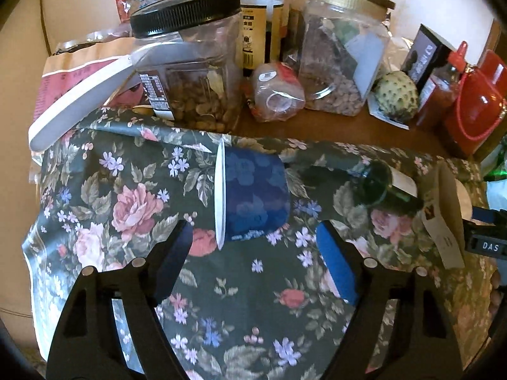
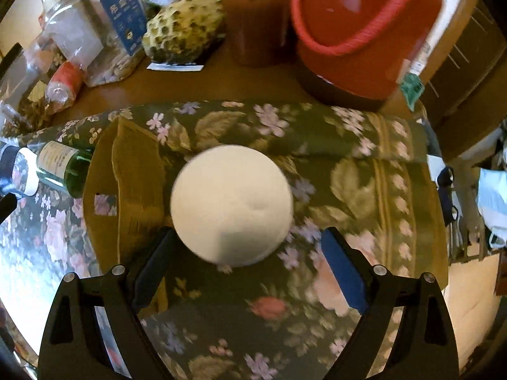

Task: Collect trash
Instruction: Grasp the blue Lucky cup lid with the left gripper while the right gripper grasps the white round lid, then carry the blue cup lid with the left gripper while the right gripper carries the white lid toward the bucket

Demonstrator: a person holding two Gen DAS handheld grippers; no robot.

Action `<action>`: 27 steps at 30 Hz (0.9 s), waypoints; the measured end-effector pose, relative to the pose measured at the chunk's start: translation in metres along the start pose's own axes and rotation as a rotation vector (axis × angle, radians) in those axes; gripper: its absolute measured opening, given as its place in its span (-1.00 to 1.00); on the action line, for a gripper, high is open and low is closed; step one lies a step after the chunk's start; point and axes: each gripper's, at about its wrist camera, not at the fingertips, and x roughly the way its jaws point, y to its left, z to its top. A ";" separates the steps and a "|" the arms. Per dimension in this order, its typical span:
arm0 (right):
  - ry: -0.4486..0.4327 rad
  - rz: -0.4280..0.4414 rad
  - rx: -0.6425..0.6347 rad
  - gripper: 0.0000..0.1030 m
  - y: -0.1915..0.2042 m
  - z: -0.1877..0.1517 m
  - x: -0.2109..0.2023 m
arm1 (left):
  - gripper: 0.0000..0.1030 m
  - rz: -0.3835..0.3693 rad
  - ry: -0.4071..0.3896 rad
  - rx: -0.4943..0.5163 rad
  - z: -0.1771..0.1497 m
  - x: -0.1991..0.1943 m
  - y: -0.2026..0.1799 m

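Observation:
A blue paper cup [image 1: 253,196] lies on its side on the floral tablecloth [image 1: 126,190], its white rim to the left. My left gripper [image 1: 255,255] hangs just short of it, open, with nothing between the blue pads. A green bottle [image 1: 380,186] lies to the right, beside a flat brown paper bag [image 1: 443,209]. In the right wrist view a white domed round object [image 2: 231,205], like an upturned cup, sits next to the bag [image 2: 136,190]. My right gripper [image 2: 248,267] is open above it, fingertips either side of its near edge, not pressing. The bottle [image 2: 63,167] lies at the left.
The back of the wooden table [image 1: 317,126] is crowded: a black-lidded jar of nuts [image 1: 187,72], a gold-lidded jar [image 1: 342,60], a dark sauce bottle [image 1: 259,25], a green custard apple [image 2: 183,31] and a red container [image 2: 364,25]. The cloth hangs over the near edge.

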 end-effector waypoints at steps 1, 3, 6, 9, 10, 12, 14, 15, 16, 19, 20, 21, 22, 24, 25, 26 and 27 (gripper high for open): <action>-0.005 -0.003 -0.006 0.76 0.002 0.001 0.001 | 0.43 0.003 -0.001 -0.001 0.001 0.002 0.001; -0.018 -0.003 -0.011 0.76 0.005 0.005 0.001 | 0.31 -0.003 0.000 -0.007 0.004 0.005 0.003; -0.034 -0.008 0.000 0.76 0.010 0.014 0.002 | 0.07 -0.017 0.006 -0.020 0.008 0.009 0.006; -0.055 -0.026 0.000 0.58 0.012 0.017 0.002 | -0.18 0.000 0.004 -0.012 0.011 0.014 0.005; -0.065 -0.025 -0.003 0.51 0.013 0.017 0.000 | -0.21 0.010 -0.005 -0.010 0.012 0.013 0.005; -0.078 -0.023 -0.010 0.36 0.015 0.021 0.001 | -0.25 0.050 -0.041 -0.014 0.013 0.008 0.005; -0.087 -0.027 -0.009 0.36 0.013 0.022 -0.002 | -0.33 0.039 -0.074 -0.020 0.015 -0.004 0.007; -0.106 -0.037 -0.011 0.36 0.013 0.020 -0.006 | -0.43 0.022 -0.088 -0.028 0.016 -0.010 0.008; -0.118 -0.038 -0.015 0.36 0.014 0.020 -0.008 | -0.55 0.002 -0.094 -0.032 0.017 -0.018 0.008; -0.144 -0.030 -0.017 0.35 0.016 0.010 -0.025 | -0.55 -0.031 -0.112 -0.031 0.020 -0.036 0.003; -0.150 -0.026 -0.017 0.35 0.015 0.005 -0.030 | -0.55 -0.040 -0.125 -0.026 0.020 -0.043 0.001; -0.161 -0.018 -0.013 0.35 0.013 0.001 -0.038 | -0.55 -0.046 -0.132 -0.022 0.020 -0.045 -0.004; -0.169 -0.011 -0.010 0.35 0.012 -0.002 -0.045 | -0.55 -0.059 -0.144 -0.016 0.020 -0.054 -0.007; -0.193 0.010 -0.001 0.35 0.008 -0.010 -0.063 | -0.55 -0.080 -0.164 -0.011 0.018 -0.068 -0.013; -0.208 0.018 0.003 0.35 0.006 -0.014 -0.073 | -0.55 -0.095 -0.179 -0.007 0.017 -0.079 -0.017; -0.218 0.024 0.006 0.35 0.004 -0.017 -0.078 | -0.55 -0.105 -0.191 -0.002 0.016 -0.089 -0.021; -0.233 0.034 0.013 0.35 0.002 -0.022 -0.089 | -0.55 -0.112 -0.204 0.003 0.015 -0.099 -0.025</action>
